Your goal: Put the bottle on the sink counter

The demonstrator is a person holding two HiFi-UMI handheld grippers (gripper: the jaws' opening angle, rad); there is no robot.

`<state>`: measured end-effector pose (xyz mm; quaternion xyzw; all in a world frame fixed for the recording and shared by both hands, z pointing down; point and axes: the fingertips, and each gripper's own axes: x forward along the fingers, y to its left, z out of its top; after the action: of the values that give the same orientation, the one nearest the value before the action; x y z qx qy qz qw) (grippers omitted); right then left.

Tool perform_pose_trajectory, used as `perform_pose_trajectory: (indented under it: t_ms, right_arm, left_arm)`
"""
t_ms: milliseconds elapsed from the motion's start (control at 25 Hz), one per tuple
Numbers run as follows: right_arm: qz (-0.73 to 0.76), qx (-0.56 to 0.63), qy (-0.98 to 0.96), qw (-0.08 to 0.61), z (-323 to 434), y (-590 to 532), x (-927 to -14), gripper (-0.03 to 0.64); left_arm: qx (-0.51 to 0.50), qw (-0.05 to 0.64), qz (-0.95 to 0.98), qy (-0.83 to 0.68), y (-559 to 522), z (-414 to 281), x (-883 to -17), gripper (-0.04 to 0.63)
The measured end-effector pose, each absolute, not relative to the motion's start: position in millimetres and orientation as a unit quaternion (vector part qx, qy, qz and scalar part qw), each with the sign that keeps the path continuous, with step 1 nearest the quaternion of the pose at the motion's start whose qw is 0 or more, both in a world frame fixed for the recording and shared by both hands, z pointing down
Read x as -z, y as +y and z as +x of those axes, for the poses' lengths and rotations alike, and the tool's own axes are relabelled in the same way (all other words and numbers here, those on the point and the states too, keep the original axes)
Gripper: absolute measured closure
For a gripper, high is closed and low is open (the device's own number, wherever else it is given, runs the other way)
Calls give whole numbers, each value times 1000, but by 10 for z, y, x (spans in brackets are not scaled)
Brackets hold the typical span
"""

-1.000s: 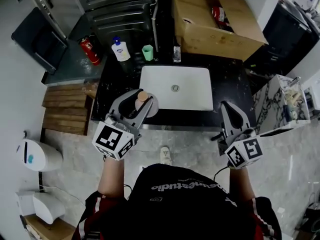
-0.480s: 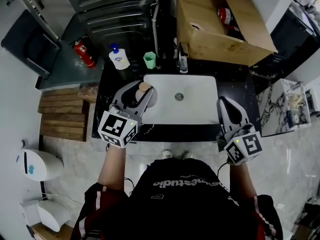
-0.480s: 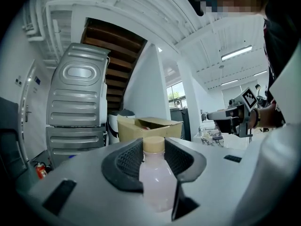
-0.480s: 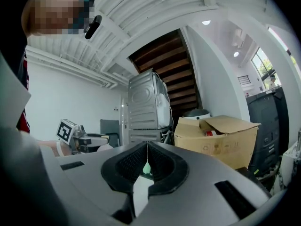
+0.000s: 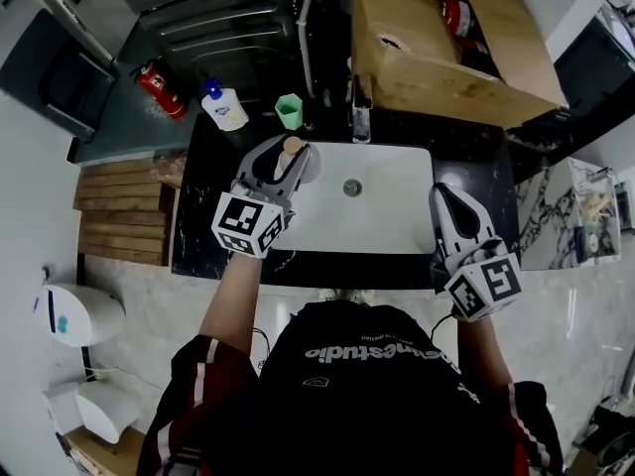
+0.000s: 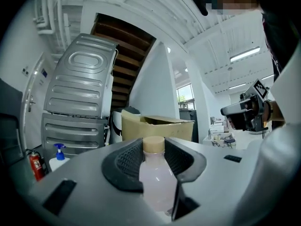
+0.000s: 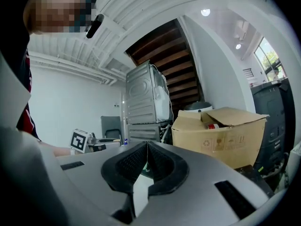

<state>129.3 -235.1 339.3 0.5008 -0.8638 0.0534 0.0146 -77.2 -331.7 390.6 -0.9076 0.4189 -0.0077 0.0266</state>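
Observation:
A small bottle point(image 5: 294, 151) of pale pink liquid with a tan cap is clamped between the jaws of my left gripper point(image 5: 286, 157). It hangs over the left rim of the white sink point(image 5: 377, 211), near the black counter point(image 5: 203, 221). In the left gripper view the bottle point(image 6: 157, 180) stands upright between the ribbed pads, filling my left gripper point(image 6: 154, 161). My right gripper point(image 5: 444, 198) hovers over the sink's right edge. Its jaws meet at the tips with nothing between them, as the right gripper view shows of the right gripper point(image 7: 146, 160).
At the counter's back stand a soap dispenser point(image 5: 224, 107), a green cup point(image 5: 290, 111) and the faucet point(image 5: 359, 117). A big open cardboard box point(image 5: 446, 53) lies behind. A red fire extinguisher point(image 5: 154, 87) and a wooden pallet point(image 5: 124, 211) are to the left.
My left gripper has carried the bottle forward and slightly right, from the counter's front edge to the sink's back left corner. The right gripper has shifted forward a little.

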Motion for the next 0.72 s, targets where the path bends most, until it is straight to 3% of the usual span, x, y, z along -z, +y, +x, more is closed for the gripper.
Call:
perform_pose_trajectory:
  t_ms: [720]
  right_arm:
    - [488, -82, -868, 45, 1354, -2989, -3783, 578]
  left_arm:
    - [54, -11, -840, 540, -4762, -1821, -4941, 448]
